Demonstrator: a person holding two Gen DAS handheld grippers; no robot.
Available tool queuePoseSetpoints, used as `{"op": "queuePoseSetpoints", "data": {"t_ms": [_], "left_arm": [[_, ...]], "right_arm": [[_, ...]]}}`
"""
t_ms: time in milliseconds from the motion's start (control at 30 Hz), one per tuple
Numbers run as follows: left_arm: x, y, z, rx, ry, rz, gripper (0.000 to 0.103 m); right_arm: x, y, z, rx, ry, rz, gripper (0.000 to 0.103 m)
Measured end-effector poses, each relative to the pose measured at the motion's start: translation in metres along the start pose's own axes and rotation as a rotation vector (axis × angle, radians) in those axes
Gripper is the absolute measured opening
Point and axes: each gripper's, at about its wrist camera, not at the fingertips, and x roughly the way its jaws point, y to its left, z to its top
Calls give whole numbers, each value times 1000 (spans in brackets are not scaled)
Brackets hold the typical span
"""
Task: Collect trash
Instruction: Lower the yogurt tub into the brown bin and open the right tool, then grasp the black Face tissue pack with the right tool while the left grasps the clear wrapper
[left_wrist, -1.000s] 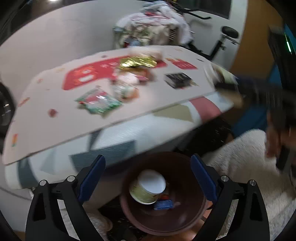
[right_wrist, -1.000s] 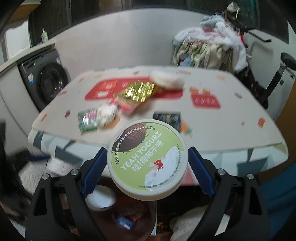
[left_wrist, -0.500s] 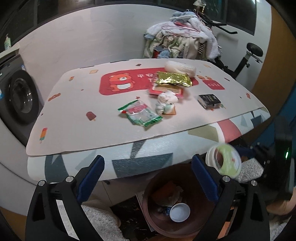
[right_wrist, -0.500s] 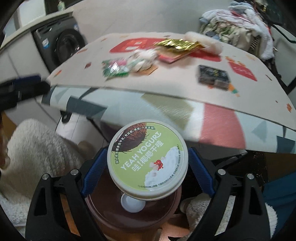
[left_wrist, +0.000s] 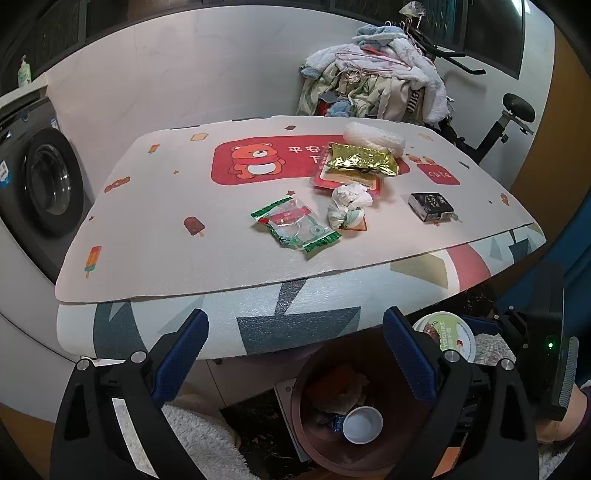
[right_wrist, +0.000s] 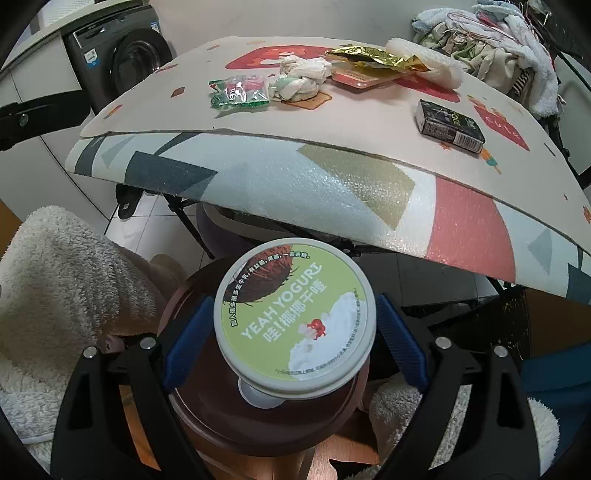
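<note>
My right gripper (right_wrist: 295, 339) is shut on a green-lidded yogurt tub (right_wrist: 295, 314) and holds it over the brown trash bin (right_wrist: 192, 398) on the floor below the table edge. In the left wrist view the tub (left_wrist: 448, 334) sits above the bin (left_wrist: 306, 428), which holds a white cup (left_wrist: 362, 424) and other trash. My left gripper (left_wrist: 295, 354) is open and empty in front of the table. On the table (left_wrist: 166, 229) lie a green wrapper (left_wrist: 295, 229), crumpled tissue (left_wrist: 349, 206), a gold packet (left_wrist: 362, 162) and a black box (left_wrist: 430, 206).
A washing machine (left_wrist: 40, 184) stands at the left. A clothes pile (left_wrist: 376, 88) and an exercise bike (left_wrist: 506, 122) are behind the table. Fluffy white rugs (right_wrist: 55, 288) lie on the floor by the bin.
My right gripper has carried the yogurt tub down from table height to over the bin. My left gripper has pulled back and risen, so the table top shows in full.
</note>
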Motion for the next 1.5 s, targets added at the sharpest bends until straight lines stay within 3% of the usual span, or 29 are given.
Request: {"op": "queuePoseSetpoints", "data": {"t_ms": [333, 967, 1233, 1500], "left_arm": [[5, 7, -2, -25, 8, 5, 93], [17, 32, 7, -98, 16, -3, 93], [27, 40, 15, -123, 22, -15, 93], [44, 52, 22, -189, 48, -44, 93]], "right_arm": [[0, -5, 1, 23, -5, -14, 94], [-29, -57, 33, 132, -139, -86, 96], [-23, -106, 75, 202, -182, -128, 96], [17, -138, 122, 264, -140, -119, 96]]}}
